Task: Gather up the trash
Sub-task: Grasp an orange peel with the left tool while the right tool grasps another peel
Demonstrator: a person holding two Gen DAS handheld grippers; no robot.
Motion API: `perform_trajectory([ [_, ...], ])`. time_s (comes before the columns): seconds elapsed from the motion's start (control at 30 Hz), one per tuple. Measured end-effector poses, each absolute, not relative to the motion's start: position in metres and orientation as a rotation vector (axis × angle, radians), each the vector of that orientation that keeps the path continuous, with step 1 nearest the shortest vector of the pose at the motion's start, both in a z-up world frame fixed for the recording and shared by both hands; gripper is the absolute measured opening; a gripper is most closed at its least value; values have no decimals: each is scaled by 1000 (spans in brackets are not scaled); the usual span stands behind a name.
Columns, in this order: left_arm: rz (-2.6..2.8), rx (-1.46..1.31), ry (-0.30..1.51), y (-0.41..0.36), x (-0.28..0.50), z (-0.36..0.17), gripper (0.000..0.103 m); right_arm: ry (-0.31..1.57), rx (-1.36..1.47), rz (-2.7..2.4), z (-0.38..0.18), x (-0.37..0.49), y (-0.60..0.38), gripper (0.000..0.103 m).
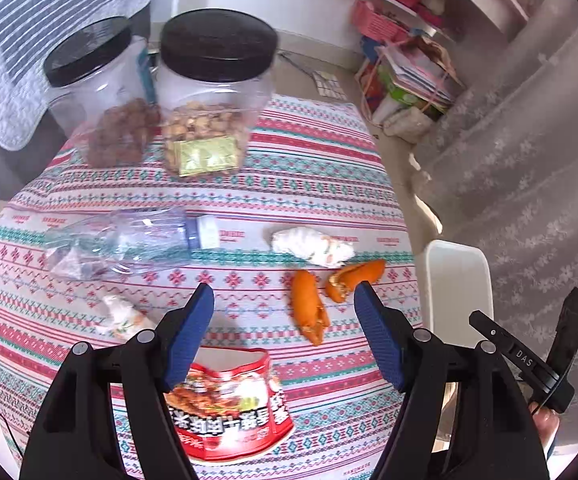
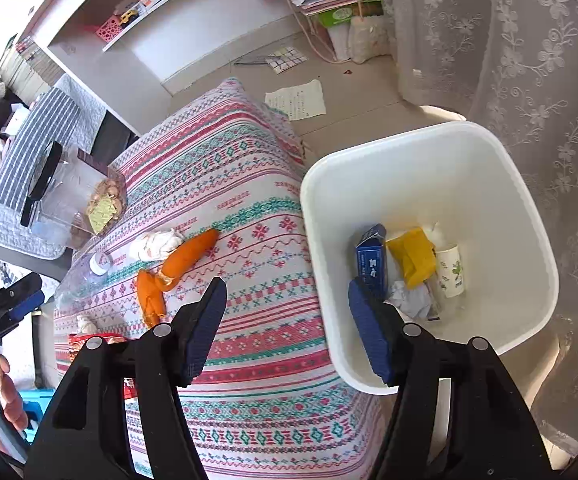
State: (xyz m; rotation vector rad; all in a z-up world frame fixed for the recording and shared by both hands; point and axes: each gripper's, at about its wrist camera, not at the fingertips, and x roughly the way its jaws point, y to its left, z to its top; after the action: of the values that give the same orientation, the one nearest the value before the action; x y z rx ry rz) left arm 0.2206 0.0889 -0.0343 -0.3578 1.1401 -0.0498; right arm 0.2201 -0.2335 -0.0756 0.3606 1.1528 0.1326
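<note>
- Done so far, judging by the white bin (image 2: pixel 429 184) just beside the table (image 2: pixel 257 344): it already holds a blue carton (image 2: pixel 371 260), a yellow wrapper (image 2: pixel 413 260), a paper cup (image 2: pixel 451 272) and crumpled paper (image 2: pixel 411 300).
- Left on the table: two orange peels (image 1: pixel 309 308), a wadded tissue (image 1: pixel 309 246), a second small wad (image 1: pixel 123 316), a crushed plastic bottle (image 1: pixel 129 242) and a red snack bag (image 1: pixel 229 400).
- The two snack jars (image 1: pixel 209 92) look like keepers, not trash.
- The left tool (image 1: pixel 285 308) hangs wide and empty above the snack bag.
- The right tool (image 2: pixel 287 300) is also wide and empty, over the table edge by the bin.
</note>
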Motion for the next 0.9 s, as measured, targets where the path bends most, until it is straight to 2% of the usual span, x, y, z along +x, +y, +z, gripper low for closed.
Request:
perform_trajectory([
  [0.27,1,-388,1165,126,204,-48,71,1177,364,215,-80,235,-183,61],
  [0.77,-61,-192,1288,40,241,-95,71,1198,468,253,-112,265,-143,61],
  [0.9,-73,-175,1314,29,246,-108,71,1218,535,262,-124,274,-141,53],
])
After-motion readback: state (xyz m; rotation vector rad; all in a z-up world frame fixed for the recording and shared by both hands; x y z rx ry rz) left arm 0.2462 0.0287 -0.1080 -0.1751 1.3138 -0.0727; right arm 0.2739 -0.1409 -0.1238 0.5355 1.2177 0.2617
